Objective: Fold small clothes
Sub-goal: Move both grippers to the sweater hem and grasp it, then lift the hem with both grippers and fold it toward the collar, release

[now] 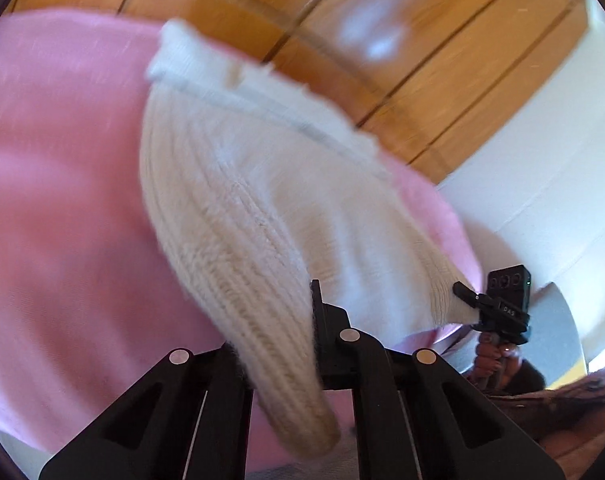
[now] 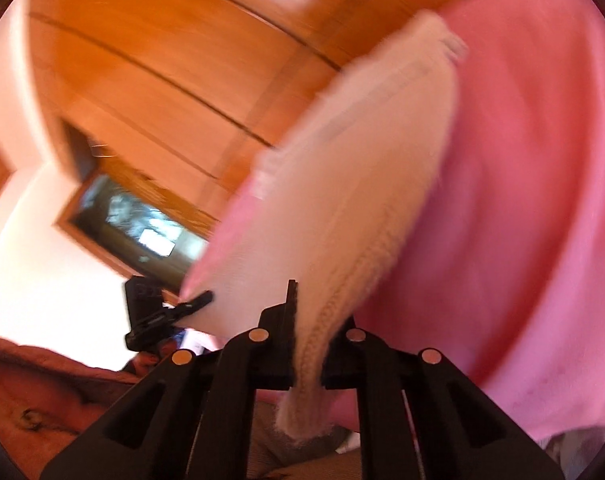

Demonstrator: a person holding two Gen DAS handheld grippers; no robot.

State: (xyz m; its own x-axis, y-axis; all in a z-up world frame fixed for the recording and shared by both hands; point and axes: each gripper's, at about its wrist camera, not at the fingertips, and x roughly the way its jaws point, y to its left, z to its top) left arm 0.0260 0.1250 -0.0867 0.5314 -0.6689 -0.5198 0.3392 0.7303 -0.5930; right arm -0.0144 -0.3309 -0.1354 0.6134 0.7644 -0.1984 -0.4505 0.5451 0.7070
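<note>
Both grippers (image 1: 278, 356) (image 2: 308, 356) pinch the cream knit (image 1: 262, 200); only the right view shows a window (image 2: 142, 224).

Cream ribbed-knit garment (image 1: 238, 208), vertical rib pattern, paler fuzzy band at its far edge. Plain pink fabric sheet (image 1: 62, 184) under it, no pattern. Orange-brown wooden panelling (image 2: 150, 64) with dark seams; grippers' fingers (image 1: 326, 320) black.

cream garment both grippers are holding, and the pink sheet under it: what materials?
Cream garment: looks like a chunky rib knit, wool or acrylic; raised ribs and fuzzy edges show. Pink sheet: seems a smooth, matte woven fabric, maybe cotton; blur hides the weave.
</note>
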